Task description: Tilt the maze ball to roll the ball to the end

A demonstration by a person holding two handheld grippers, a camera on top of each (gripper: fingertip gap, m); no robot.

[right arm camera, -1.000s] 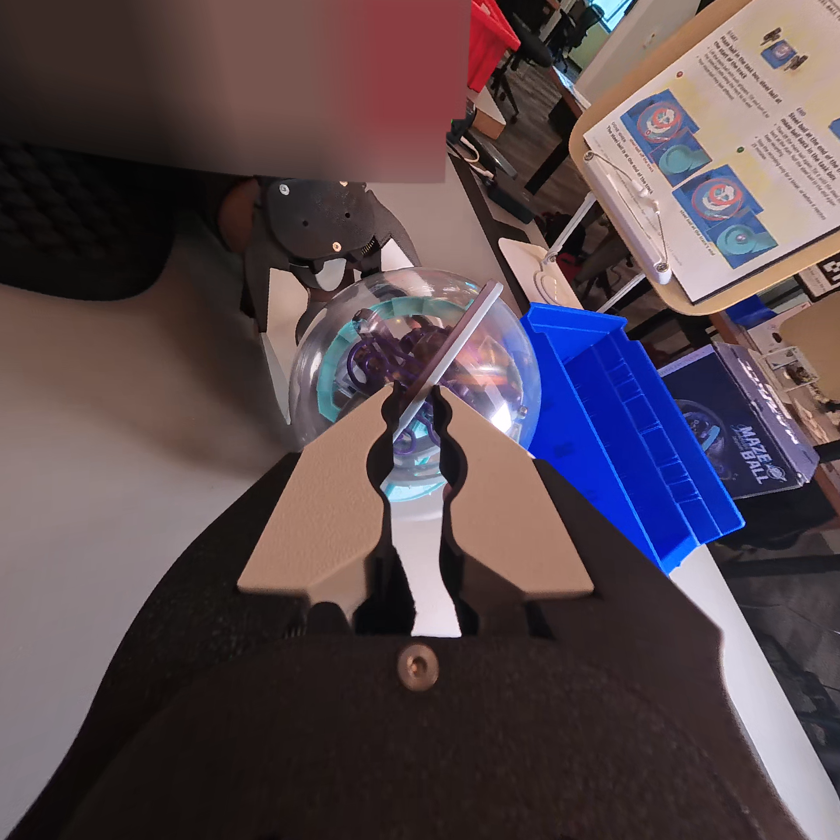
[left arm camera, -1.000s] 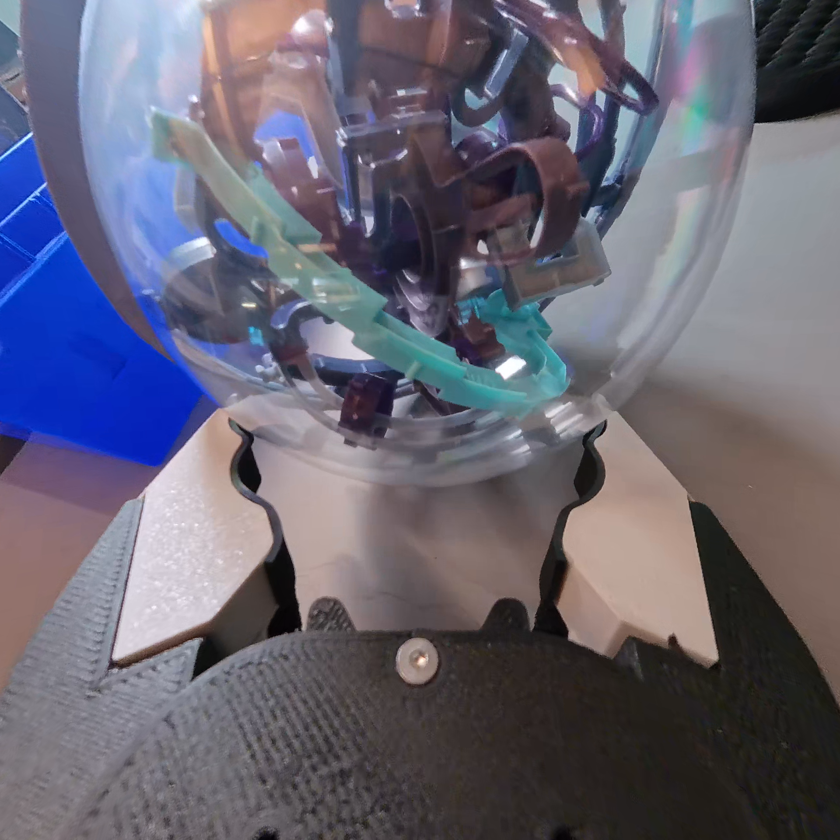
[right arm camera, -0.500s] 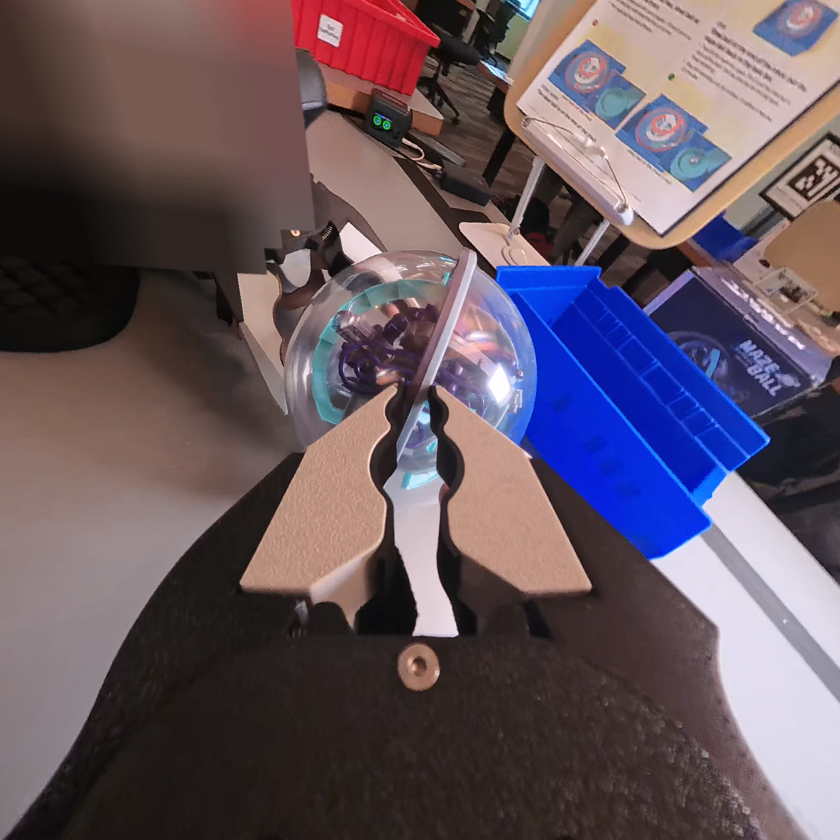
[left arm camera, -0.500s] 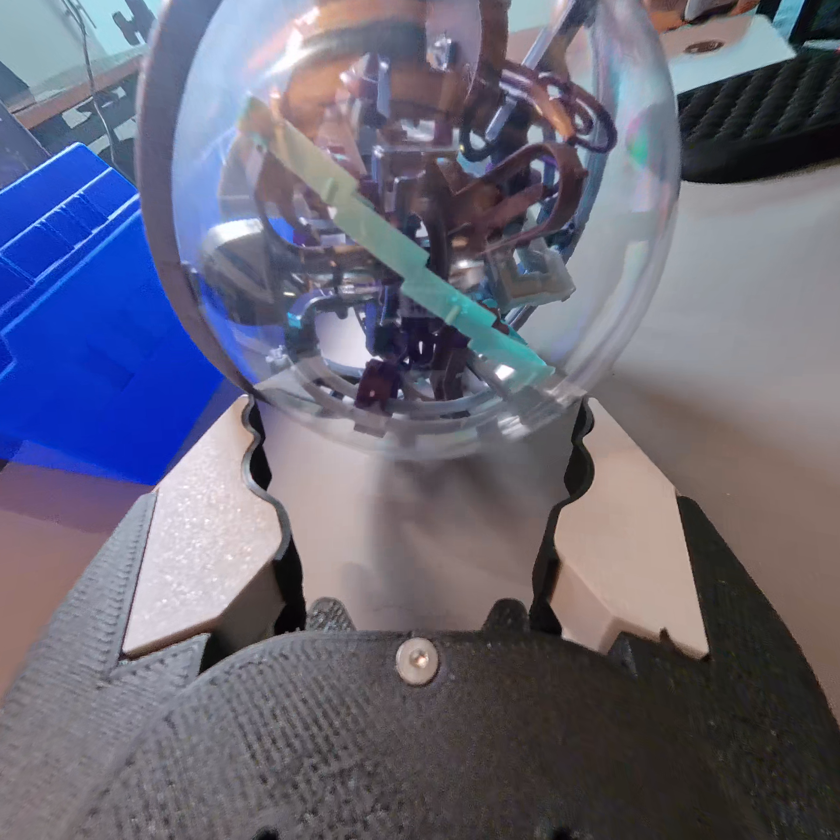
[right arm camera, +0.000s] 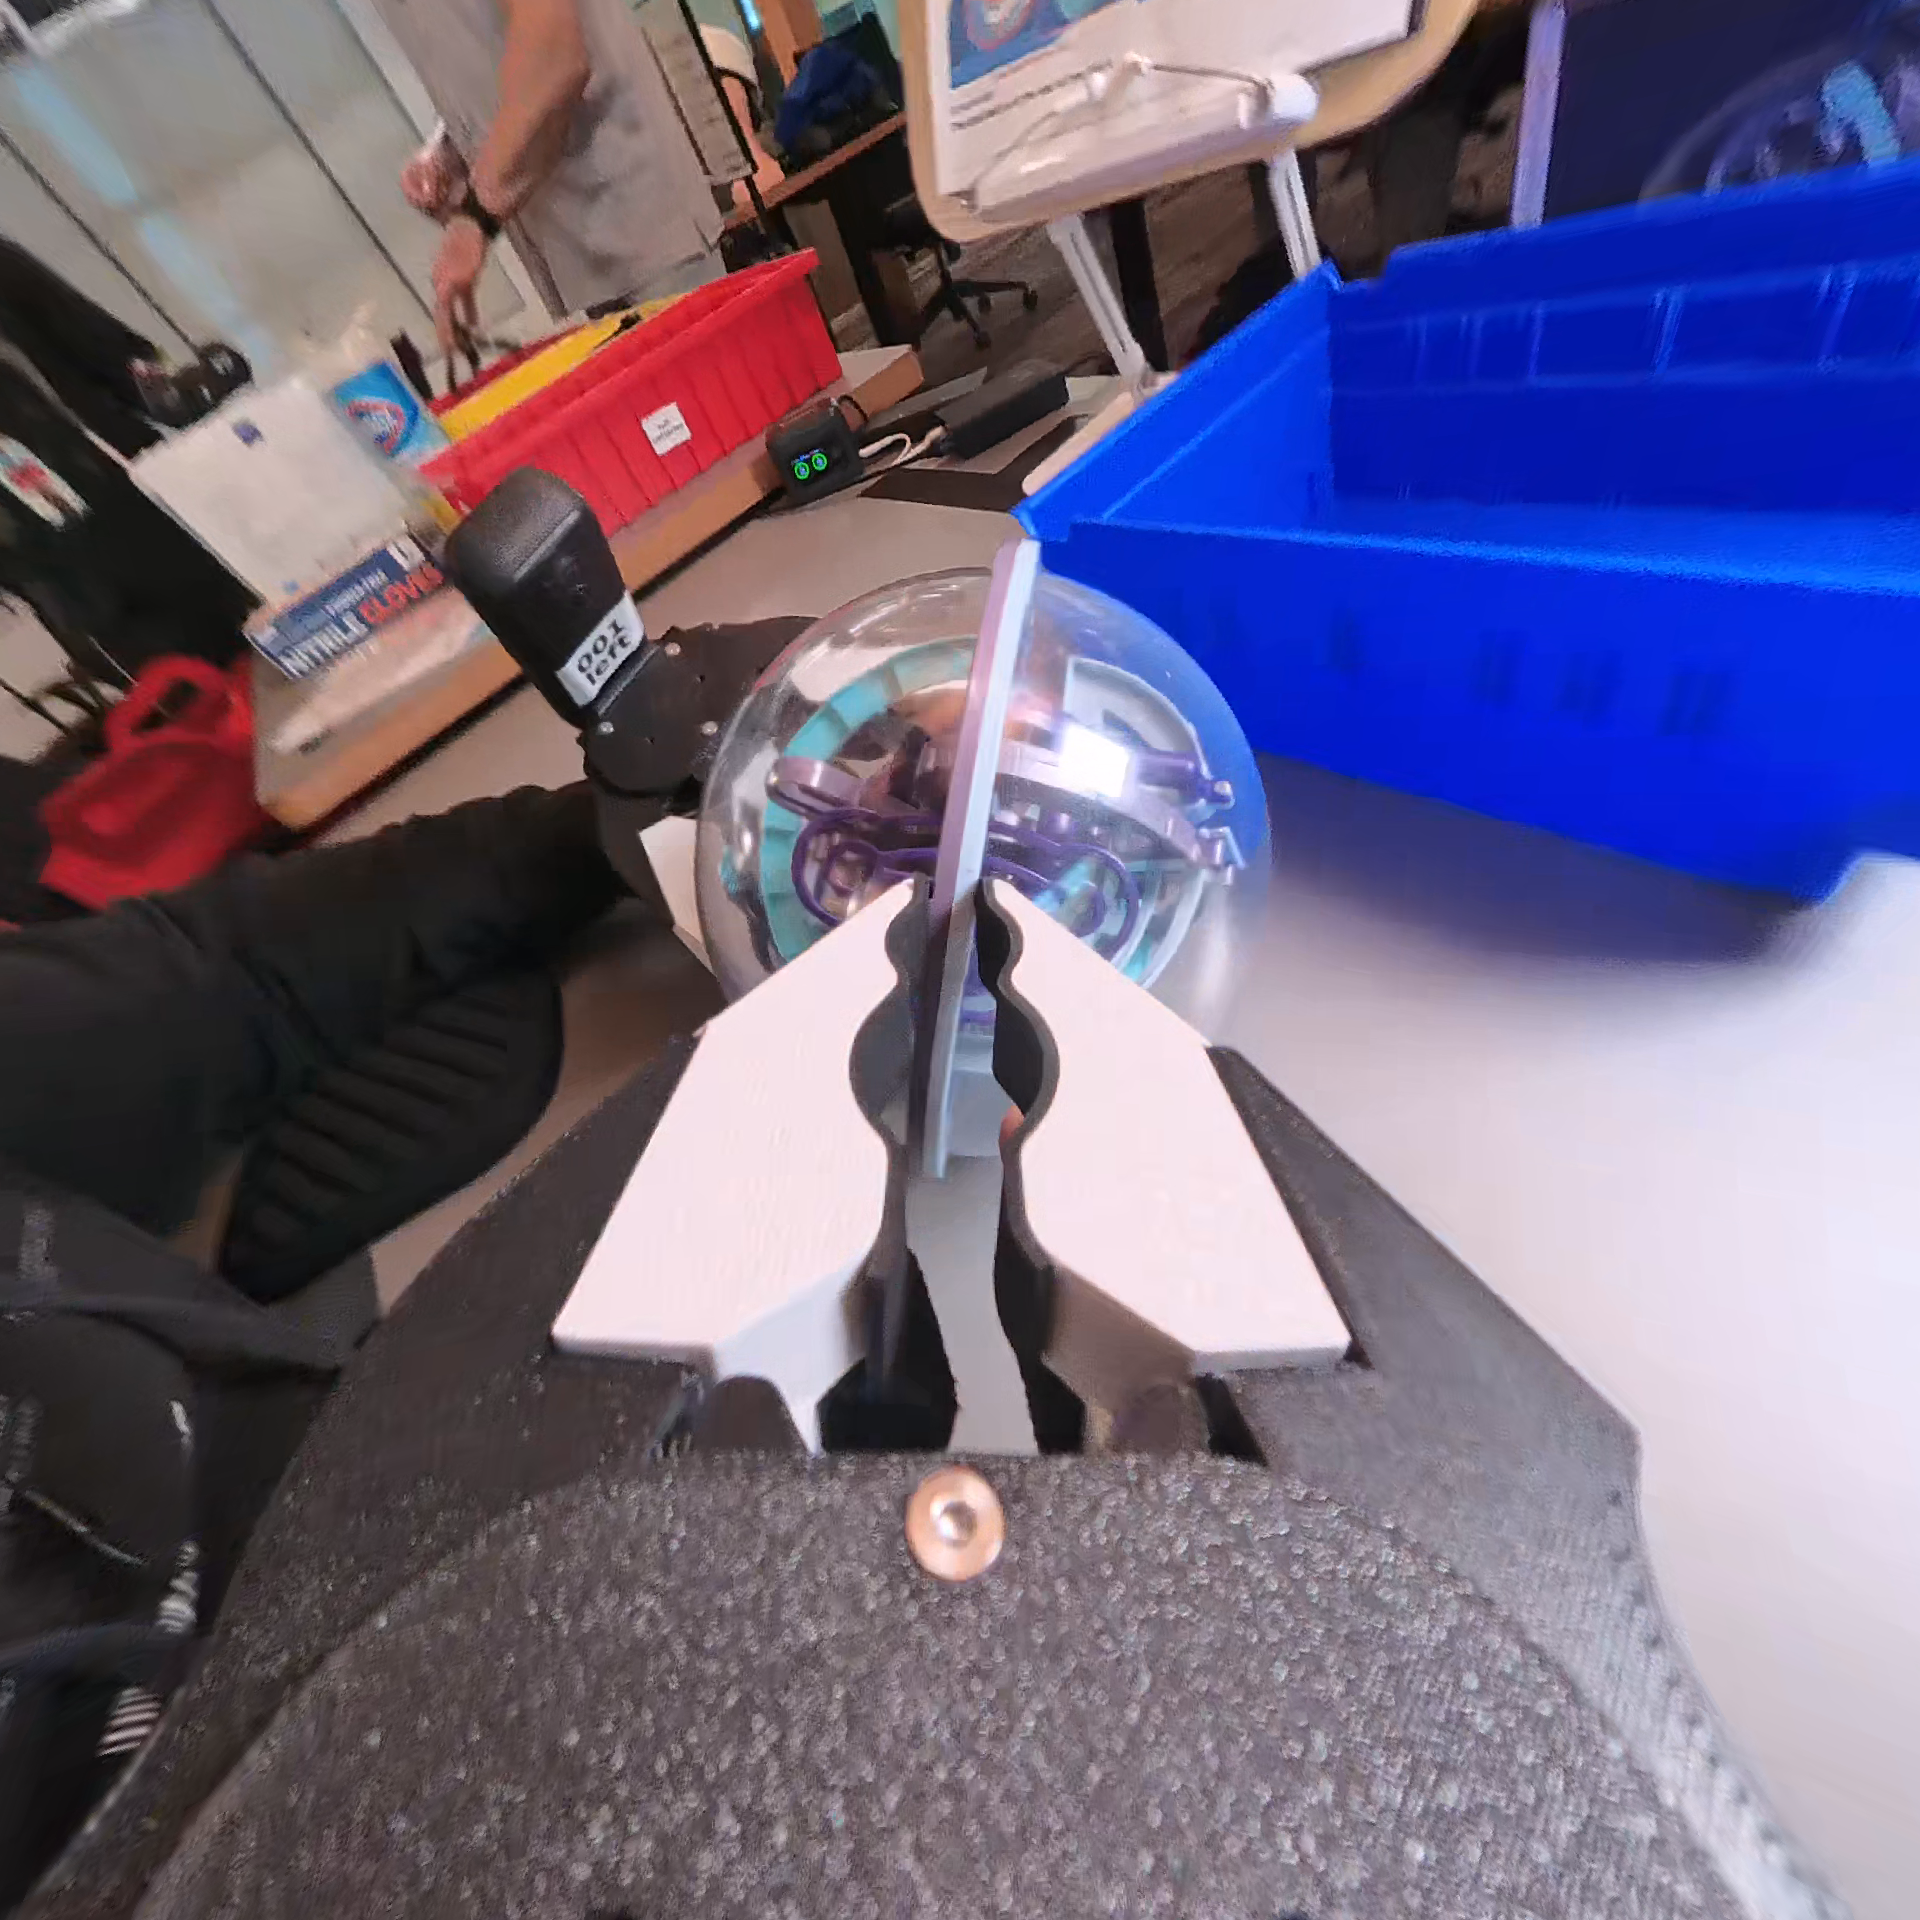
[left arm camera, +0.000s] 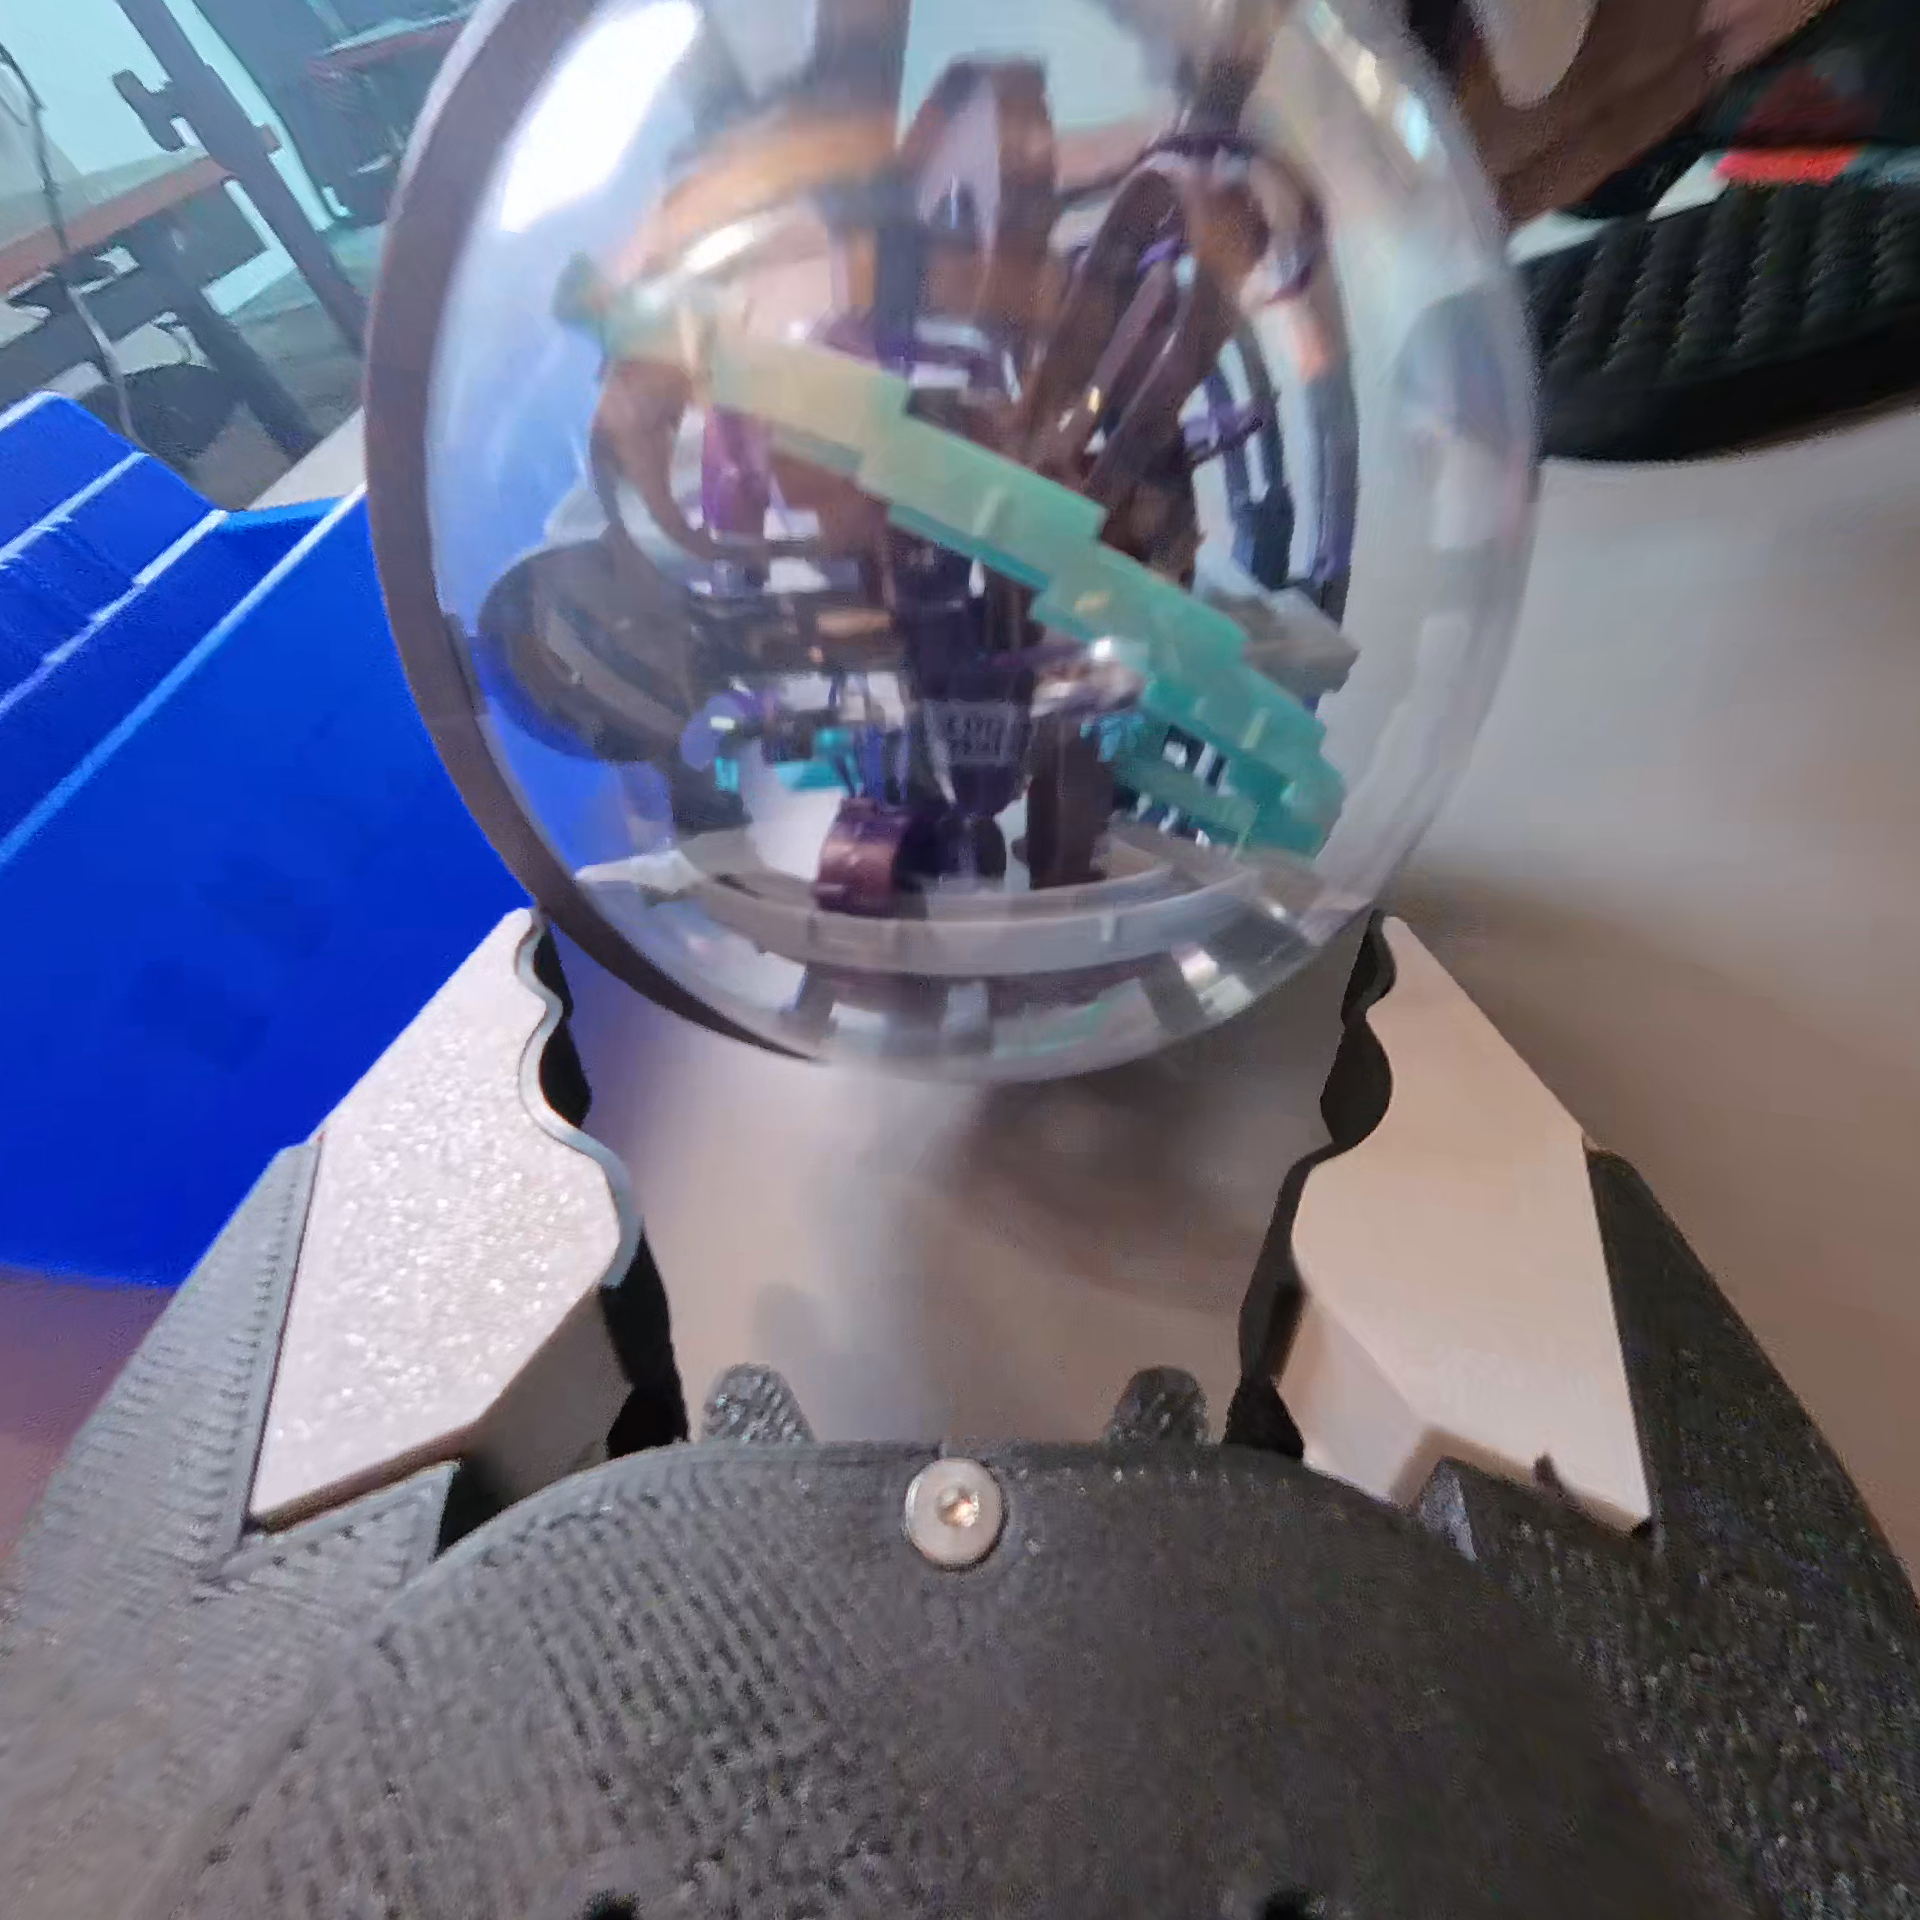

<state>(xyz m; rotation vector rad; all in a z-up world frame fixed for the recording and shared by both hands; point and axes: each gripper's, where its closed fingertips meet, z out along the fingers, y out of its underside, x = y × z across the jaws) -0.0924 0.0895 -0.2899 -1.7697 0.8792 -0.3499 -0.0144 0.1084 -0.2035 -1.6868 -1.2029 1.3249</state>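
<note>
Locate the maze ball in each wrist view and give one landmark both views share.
Left wrist view: the maze ball fills the upper centre, between the left claw tips.
Right wrist view: mid-frame, its flat ring pinched in the right claw.
Shared landmark: the blue bin beside the ball.

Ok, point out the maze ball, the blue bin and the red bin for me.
maze ball (right arm camera: 1122, 727), right wrist view, on its clear shell right of the rim.
blue bin (right arm camera: 1507, 665), right wrist view, on its near outer wall.
red bin (right arm camera: 665, 426), right wrist view, on its ribbed side wall.
</note>
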